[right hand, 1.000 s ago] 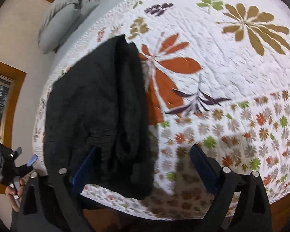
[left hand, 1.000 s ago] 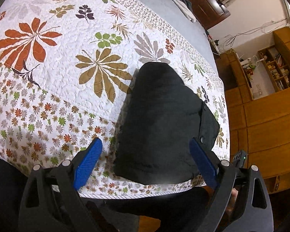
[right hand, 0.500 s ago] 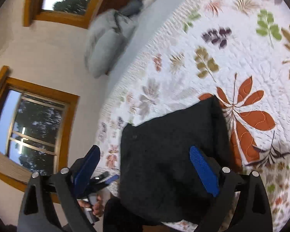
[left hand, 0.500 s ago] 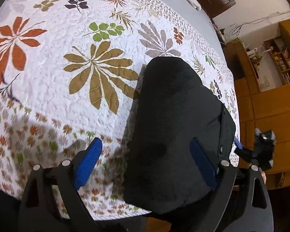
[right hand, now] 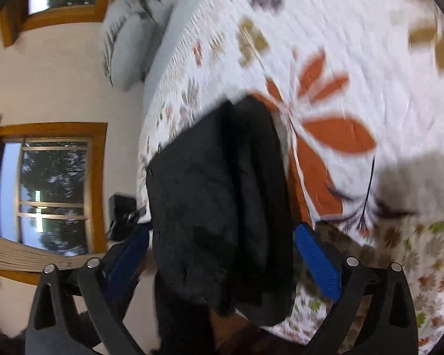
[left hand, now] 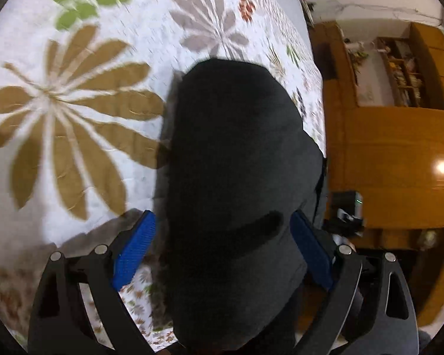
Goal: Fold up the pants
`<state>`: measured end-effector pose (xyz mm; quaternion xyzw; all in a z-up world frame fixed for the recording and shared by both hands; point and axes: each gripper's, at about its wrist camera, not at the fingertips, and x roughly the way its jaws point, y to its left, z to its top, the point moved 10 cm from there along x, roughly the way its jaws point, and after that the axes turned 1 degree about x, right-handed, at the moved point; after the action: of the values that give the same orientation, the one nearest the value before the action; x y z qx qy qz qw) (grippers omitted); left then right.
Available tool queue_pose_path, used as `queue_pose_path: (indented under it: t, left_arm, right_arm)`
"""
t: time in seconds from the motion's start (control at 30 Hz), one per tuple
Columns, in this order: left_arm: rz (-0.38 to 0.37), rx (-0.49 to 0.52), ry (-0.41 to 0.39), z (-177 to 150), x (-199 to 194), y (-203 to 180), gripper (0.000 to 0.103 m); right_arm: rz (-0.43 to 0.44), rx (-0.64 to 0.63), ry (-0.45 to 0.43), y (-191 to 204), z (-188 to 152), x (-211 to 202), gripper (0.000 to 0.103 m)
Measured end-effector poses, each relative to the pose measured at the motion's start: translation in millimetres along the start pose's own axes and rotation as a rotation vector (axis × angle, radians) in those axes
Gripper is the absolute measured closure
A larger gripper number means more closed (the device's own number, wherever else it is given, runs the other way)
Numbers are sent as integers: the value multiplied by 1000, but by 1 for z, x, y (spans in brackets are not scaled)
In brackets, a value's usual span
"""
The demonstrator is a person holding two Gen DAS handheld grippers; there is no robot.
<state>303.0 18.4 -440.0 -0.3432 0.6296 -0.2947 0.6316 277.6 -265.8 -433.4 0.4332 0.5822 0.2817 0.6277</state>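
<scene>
Pants folded, dark bundle at bed edge, near end overhanging. My left tool and right tool both spread wide, straddling bundle, gripping nothing. Risk: uneven pinch catches top layer only, fold opens; overhang drags bundle off quilt.

Motion blur, fisheye warp, window daylight
</scene>
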Motion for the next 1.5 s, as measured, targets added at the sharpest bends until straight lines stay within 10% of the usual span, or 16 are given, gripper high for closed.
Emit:
queue_pose_path:
  t: [0.33,0.6,0.7,0.87,1.27,1.5]
  left_arm:
    - [-168,3,111,-7,35,-8,7]
    - [-37,73,128,-7,64,-17,7]
    - [3,81,100,-7,63,-19,35]
    - [-20,82,34,-3,55,-33,68]
    - [-30,101,-86,36,-9,-50,74]
    - [0,106,-159,123,-63,-37,74]
  right_arm:
    - [19,-63,162,-1,-9,49,3]
    - [7,-69,154,5,-3,71,4]
    - [4,-64,146,3,-8,66,38]
    - [19,-87,120,17,-12,62,62]
    - [41,-202,133,96,21,72,66]
    - [35,-263,146,148,99,114,66]
